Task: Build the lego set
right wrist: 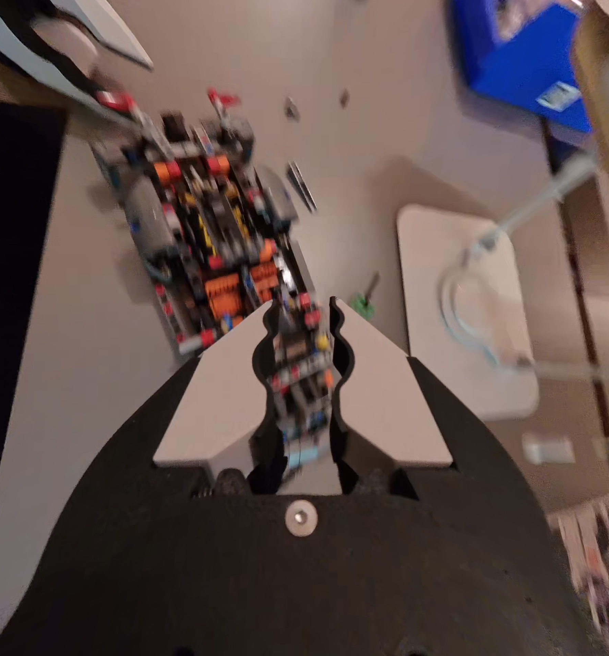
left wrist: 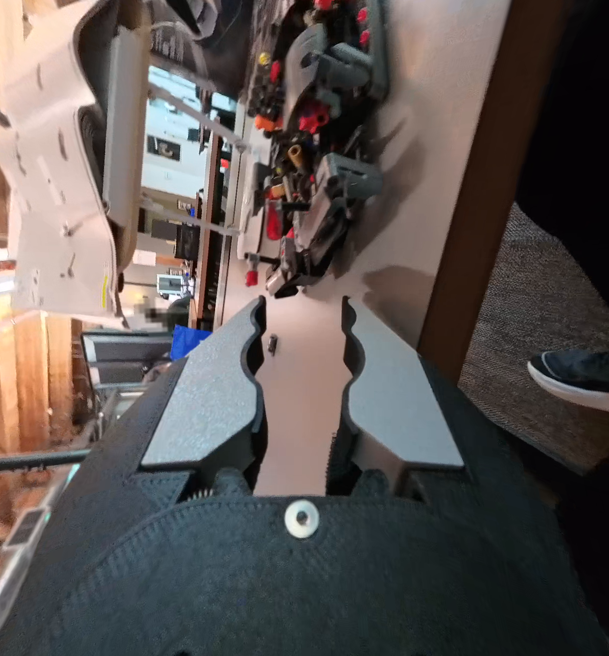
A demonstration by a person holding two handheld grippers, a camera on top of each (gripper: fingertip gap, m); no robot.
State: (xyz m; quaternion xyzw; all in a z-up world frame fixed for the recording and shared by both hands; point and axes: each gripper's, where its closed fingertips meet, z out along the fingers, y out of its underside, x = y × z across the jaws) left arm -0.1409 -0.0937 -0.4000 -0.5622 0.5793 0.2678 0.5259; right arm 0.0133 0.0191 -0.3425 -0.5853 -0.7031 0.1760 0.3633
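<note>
On the pale table (left wrist: 434, 117) in the left wrist view, which is rolled on its side, we see the half-built lego car (left wrist: 317, 156) lying ahead of the left gripper (left wrist: 303, 301). Its claw is released, the two grey fingers (left wrist: 210, 390) parted with only bare tabletop between them. One small dark piece (left wrist: 272, 343) lies alone on the table just beside the left finger, well apart from the car. The car shows grey body panels with red, orange and black parts. A dark shoe (left wrist: 580, 372) rests on the carpet beyond the table's brown edge.

In the right wrist view we look down on the same lego car (right wrist: 207, 227), blurred, its orange, red and yellow inner parts facing up. The right gripper (right wrist: 301, 301) hangs over the car's near end, and part of the car shows in the gap between the fingers; whether they clench it or merely hover above it we cannot tell. A small green piece (right wrist: 363, 305) lies near the right fingertip. A white tray (right wrist: 438, 234) sits further right, and a blue box (right wrist: 516, 53) lies at the far corner. The left gripper (right wrist: 68, 46) shows at the upper left.
</note>
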